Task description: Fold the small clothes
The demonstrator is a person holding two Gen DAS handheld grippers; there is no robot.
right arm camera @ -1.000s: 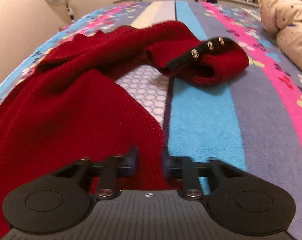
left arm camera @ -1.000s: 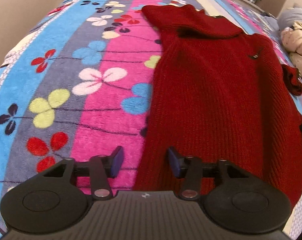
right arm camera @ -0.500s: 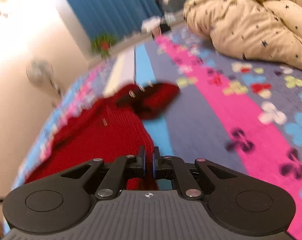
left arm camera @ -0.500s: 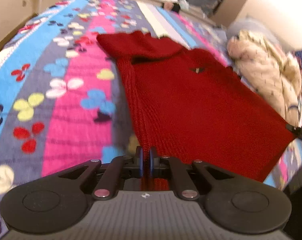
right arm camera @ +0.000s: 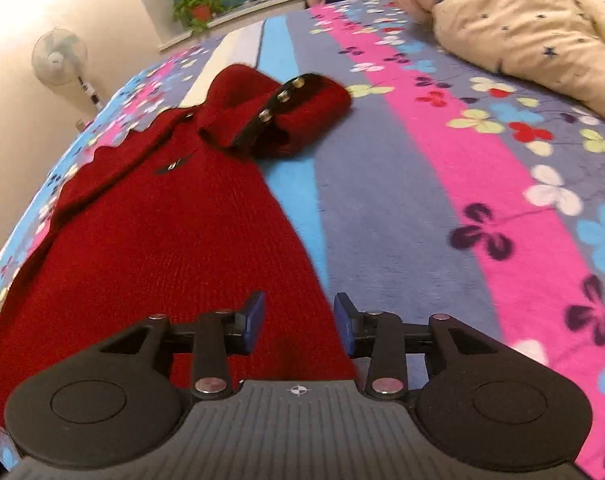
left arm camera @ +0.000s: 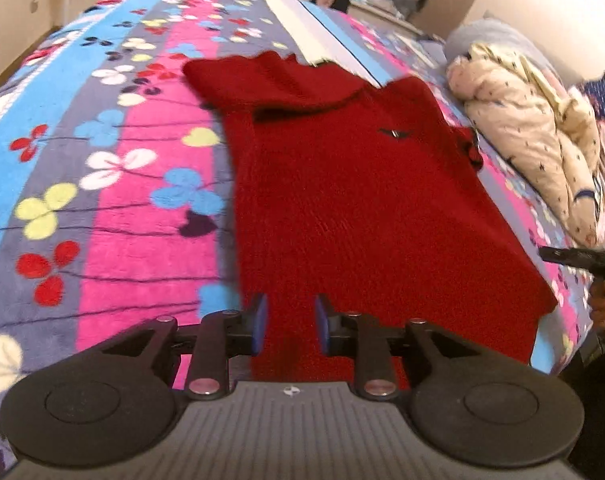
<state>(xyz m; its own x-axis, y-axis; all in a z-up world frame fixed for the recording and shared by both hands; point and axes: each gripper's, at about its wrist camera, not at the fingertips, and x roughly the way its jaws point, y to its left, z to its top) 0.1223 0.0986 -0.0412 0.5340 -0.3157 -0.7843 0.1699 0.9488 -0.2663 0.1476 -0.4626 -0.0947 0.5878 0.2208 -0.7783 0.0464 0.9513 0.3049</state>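
A red knitted sweater [left arm camera: 358, 200] lies spread flat on a bed's striped floral blanket [left arm camera: 114, 184]. The left hand-held gripper [left arm camera: 290, 326] has just been opening; its jaws are parted over the hem, pinching nothing. The right hand-held gripper [right arm camera: 298, 322], likewise just opened, hovers spread over the hem's right edge.

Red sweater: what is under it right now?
The red sweater lies flat on the flowered striped blanket, which shows all around it. Whatever lies beneath the knit itself is covered and cannot be seen.
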